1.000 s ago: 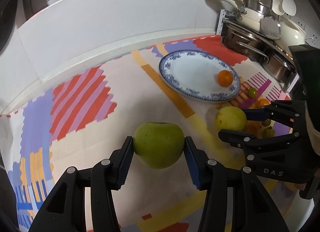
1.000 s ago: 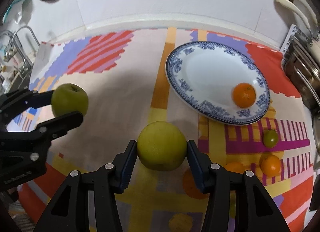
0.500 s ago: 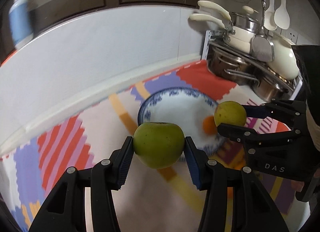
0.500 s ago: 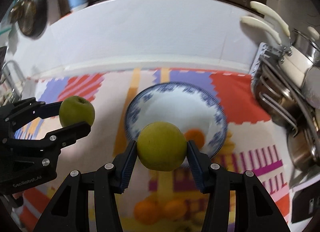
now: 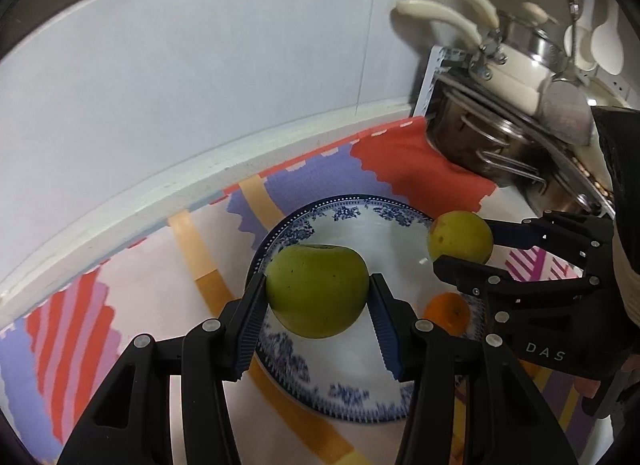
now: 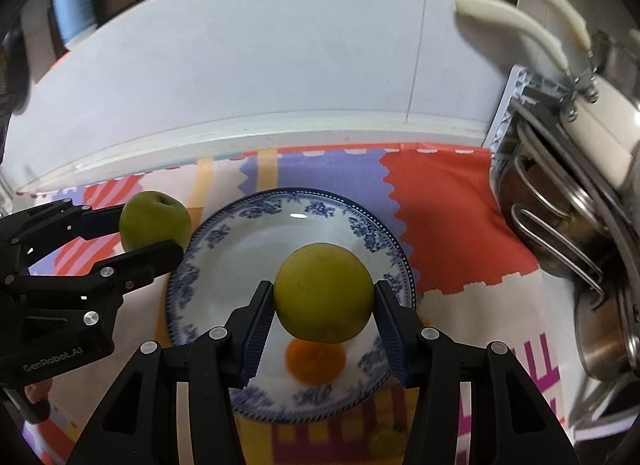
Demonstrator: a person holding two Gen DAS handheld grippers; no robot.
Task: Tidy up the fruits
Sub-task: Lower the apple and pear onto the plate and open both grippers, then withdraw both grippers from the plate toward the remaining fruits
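Note:
My left gripper (image 5: 317, 292) is shut on a green apple (image 5: 317, 289) and holds it above the left part of the blue-and-white plate (image 5: 348, 397). My right gripper (image 6: 323, 296) is shut on a yellow-green round fruit (image 6: 323, 293) and holds it above the plate (image 6: 224, 277). An orange (image 6: 316, 361) lies on the plate under that fruit; it also shows in the left wrist view (image 5: 447, 313). The right gripper with its fruit (image 5: 460, 237) appears at the right of the left wrist view. The left gripper with the apple (image 6: 155, 221) appears at the left of the right wrist view.
The plate sits on a colourful patterned mat (image 6: 452, 225) against a white backsplash (image 6: 280, 65). A rack of steel pots and pans (image 6: 560, 233) with cream handles stands at the right. A small yellow fruit (image 6: 386, 443) lies on the mat near the plate's front rim.
Both grippers have moved forward with their fruits and now hang over the plate. Neither has let go.

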